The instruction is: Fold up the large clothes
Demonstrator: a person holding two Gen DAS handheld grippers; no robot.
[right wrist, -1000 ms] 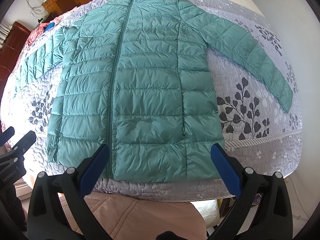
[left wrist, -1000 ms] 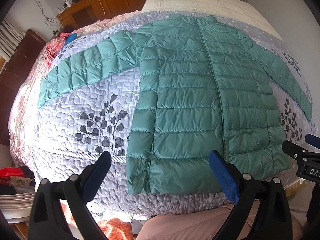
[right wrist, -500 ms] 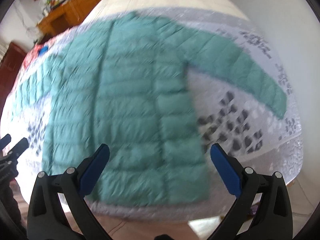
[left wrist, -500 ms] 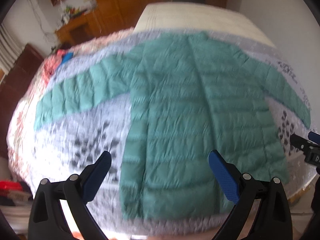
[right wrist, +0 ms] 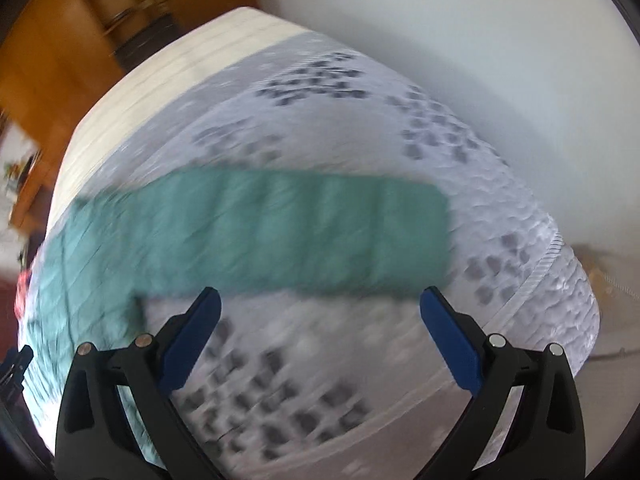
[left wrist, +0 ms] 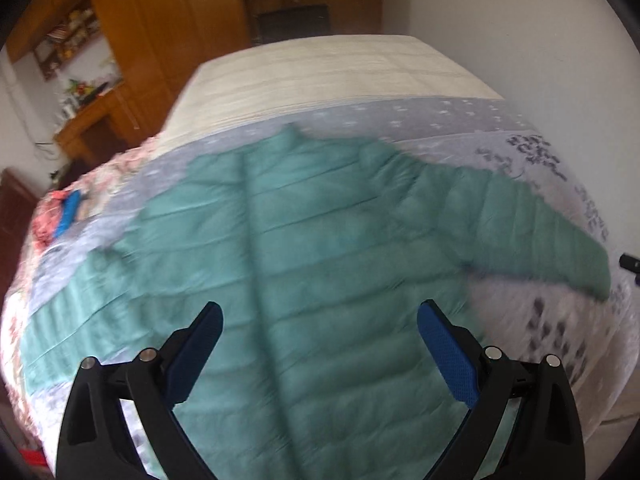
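Left wrist view: the left gripper (left wrist: 318, 322), jaws spread and empty, hovers over the unfolded green puffer jacket (left wrist: 328, 280). Right wrist view: the right gripper (right wrist: 320, 310), jaws likewise spread, faces the jacket's outstretched sleeve (right wrist: 304, 232) just ahead; folding not yet begun.

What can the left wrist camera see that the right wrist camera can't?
Only the left view shows the jacket's zipped front and collar, plus a blue object on the floral cover. Only the right view shows the sleeve's cuff end close up. Both show the green puffer jacket, the grey quilt, and open, empty tongs.
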